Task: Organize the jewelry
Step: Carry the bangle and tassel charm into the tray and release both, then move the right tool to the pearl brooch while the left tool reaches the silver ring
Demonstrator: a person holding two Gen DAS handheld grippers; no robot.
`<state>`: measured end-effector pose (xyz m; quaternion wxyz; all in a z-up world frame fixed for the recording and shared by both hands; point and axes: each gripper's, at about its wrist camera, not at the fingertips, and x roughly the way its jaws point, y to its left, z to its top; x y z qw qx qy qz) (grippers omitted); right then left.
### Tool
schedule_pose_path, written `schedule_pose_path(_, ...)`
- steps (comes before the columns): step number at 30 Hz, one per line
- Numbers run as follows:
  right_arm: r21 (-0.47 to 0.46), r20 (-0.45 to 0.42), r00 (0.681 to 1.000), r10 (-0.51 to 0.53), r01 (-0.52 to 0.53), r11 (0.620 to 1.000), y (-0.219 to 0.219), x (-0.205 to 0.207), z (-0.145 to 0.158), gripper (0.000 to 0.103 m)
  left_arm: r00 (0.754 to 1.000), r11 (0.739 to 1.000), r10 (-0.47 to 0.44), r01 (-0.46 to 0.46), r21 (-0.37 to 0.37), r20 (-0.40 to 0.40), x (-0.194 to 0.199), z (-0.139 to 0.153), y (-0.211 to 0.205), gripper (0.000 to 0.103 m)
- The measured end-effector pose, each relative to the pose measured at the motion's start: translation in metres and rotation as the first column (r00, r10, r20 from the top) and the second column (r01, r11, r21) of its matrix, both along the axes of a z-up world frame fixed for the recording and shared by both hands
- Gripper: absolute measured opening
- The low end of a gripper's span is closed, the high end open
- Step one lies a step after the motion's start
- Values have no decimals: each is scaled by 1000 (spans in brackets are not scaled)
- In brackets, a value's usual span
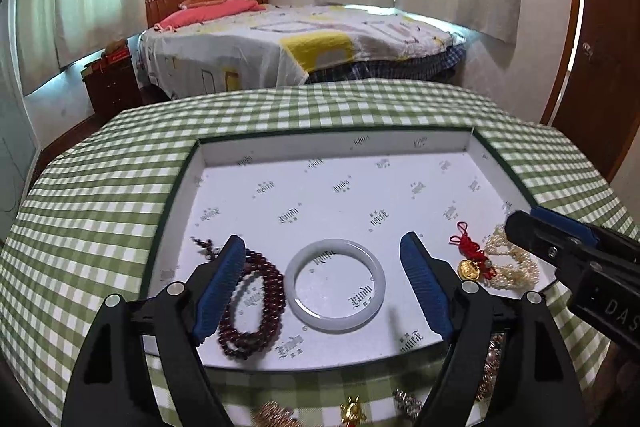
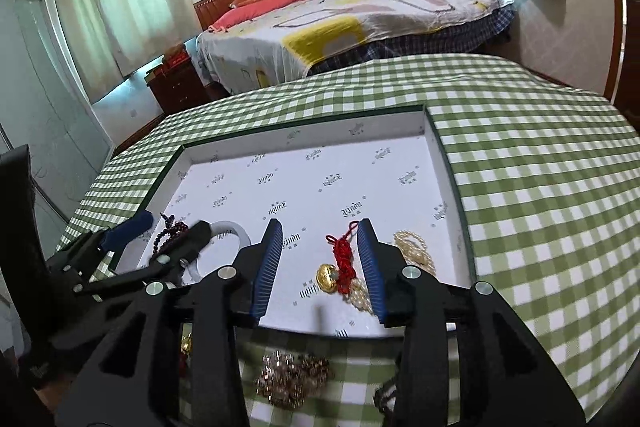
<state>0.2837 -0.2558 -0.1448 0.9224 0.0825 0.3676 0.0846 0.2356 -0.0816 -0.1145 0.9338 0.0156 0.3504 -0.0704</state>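
Both claws hang over the near end of a wide white tray that lies on a desk with a green checked cloth. The left claw is wide open and has hold of nothing. Its blue fingers stand on each side of a pale white bangle, which lies flat on the tray floor. Just left of the bangle is a dark red bead string, coiled up, and the left finger partly hides it.

The right claw is open too, and it holds nothing. Between its blue fingers lies a red knotted charm with a gold coin piece at its near end. A pile of pearl strands lies just right of the charm, partly under the right finger, in the tray's near right corner.

More jewelry is on the cloth, outside the tray and close to the near edge. A heap of gold chain sits there, and in the left view a small gold figure and a silver sparkly piece show near the bottom edge.

Behind the desk is a bed with a pink pillow
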Motion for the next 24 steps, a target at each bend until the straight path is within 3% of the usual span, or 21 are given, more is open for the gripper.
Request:
schedule_pose_path(10, -60, -16, 1000, 8, -9, 998, 4, -50, -8, 39, 999, 999, 41, -42, 11, 32, -40, 5, 27, 77)
schedule_pose_path(18, -79, -71, 997, 0, -6, 997, 4, -85, -25, 39, 998, 998, 60, -60, 17, -8, -74, -9, 44, 77)
schedule_pose_path(24, -72, -97, 995, 14, -21, 997, 13, -89, -36, 39, 995, 996, 92, -91, 24, -38, -86, -18, 55, 77)
